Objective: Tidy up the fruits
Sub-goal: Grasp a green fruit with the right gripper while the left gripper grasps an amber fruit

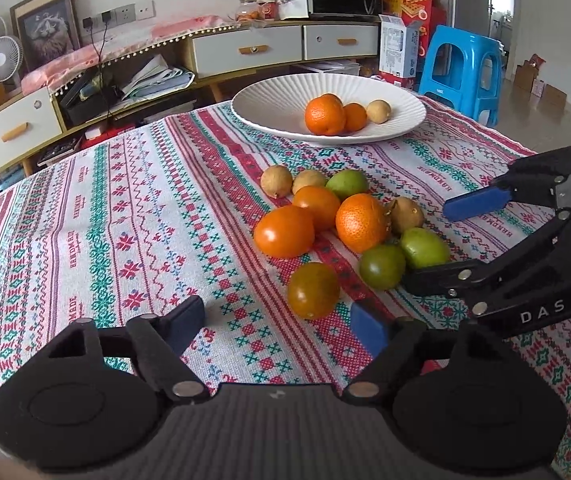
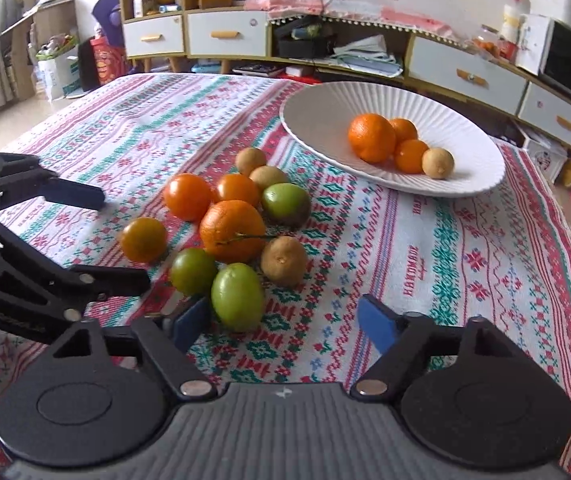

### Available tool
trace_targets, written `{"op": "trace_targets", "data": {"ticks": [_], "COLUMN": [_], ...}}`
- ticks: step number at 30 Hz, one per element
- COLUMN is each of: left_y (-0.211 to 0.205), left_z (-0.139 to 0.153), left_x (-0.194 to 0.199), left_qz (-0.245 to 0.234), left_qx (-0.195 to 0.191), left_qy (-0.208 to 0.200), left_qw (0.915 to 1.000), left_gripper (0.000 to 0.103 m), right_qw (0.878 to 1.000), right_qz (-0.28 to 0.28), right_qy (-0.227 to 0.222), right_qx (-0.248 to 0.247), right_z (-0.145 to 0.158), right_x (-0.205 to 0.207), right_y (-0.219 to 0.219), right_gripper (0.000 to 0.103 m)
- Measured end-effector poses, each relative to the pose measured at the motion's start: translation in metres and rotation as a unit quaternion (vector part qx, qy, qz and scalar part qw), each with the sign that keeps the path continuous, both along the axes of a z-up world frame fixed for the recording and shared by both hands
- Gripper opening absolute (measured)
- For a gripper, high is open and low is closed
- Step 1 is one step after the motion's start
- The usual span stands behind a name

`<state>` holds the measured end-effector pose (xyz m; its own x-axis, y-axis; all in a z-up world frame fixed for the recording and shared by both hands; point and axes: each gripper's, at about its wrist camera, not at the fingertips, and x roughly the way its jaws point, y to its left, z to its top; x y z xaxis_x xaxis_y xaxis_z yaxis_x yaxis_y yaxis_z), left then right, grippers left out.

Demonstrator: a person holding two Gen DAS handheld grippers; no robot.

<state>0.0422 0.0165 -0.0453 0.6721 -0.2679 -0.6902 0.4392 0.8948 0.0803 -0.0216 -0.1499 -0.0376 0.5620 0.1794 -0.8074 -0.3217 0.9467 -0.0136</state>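
A pile of fruits lies on the patterned cloth: oranges (image 1: 361,222), green fruits (image 1: 381,266) and brown ones (image 1: 276,181). My left gripper (image 1: 277,322) is open; an orange-green fruit (image 1: 313,290) sits just ahead between its blue pads (image 1: 369,326), untouched. From the other side the same fruit (image 2: 143,239) shows inside the left gripper (image 2: 121,240). My right gripper (image 2: 285,324) is open around a light green fruit (image 2: 237,296), which lies close to its left pad (image 2: 191,322) and far from the right one. A white ribbed plate (image 1: 269,100) behind the pile holds oranges and a brown fruit.
The table edge curves off at left and back, with a low cabinet (image 1: 245,50), a blue stool (image 1: 461,68) and boxes beyond it. Bare cloth (image 2: 445,264) stretches to the right of the pile in the right wrist view.
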Motion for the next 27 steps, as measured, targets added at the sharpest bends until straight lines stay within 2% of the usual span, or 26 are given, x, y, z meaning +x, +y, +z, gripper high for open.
{"op": "trace_targets", "data": {"ticks": [1,3,14,16,27], "left_y": [-0.002,-0.004,-0.006,-0.007,-0.005], "left_z": [0.001,0.001,0.003,0.003,0.01], "left_x": [-0.001,-0.001,0.001,0.001,0.0], "left_qz": [-0.005,-0.013,-0.022,-0.026,-0.029], "left_qx": [0.003,0.005,-0.007,-0.009,-0.021], "left_qy": [-0.002,-0.004,-0.001,0.002,0.01], "left_qw": [1.0,0.9999,0.9997,0.9996,0.9993], "left_gripper": [0.085,0.081,0.055,0.045,0.042], "right_qw": [1.0,1.0,0.999,0.999,0.999], "right_qz": [0.006,0.014,0.041,0.045,0.038], "right_qy": [-0.001,-0.003,-0.003,-0.002,-0.006], "right_qx": [0.001,0.001,0.006,0.008,0.026], "right_z": [0.001,0.002,0.005,0.005,0.013], "right_x": [-0.001,-0.001,-0.002,-0.002,0.001], "right_y": [0.002,0.005,0.013,0.015,0.011], "right_gripper": [0.065,0.059,0.032,0.026,0.024]}}
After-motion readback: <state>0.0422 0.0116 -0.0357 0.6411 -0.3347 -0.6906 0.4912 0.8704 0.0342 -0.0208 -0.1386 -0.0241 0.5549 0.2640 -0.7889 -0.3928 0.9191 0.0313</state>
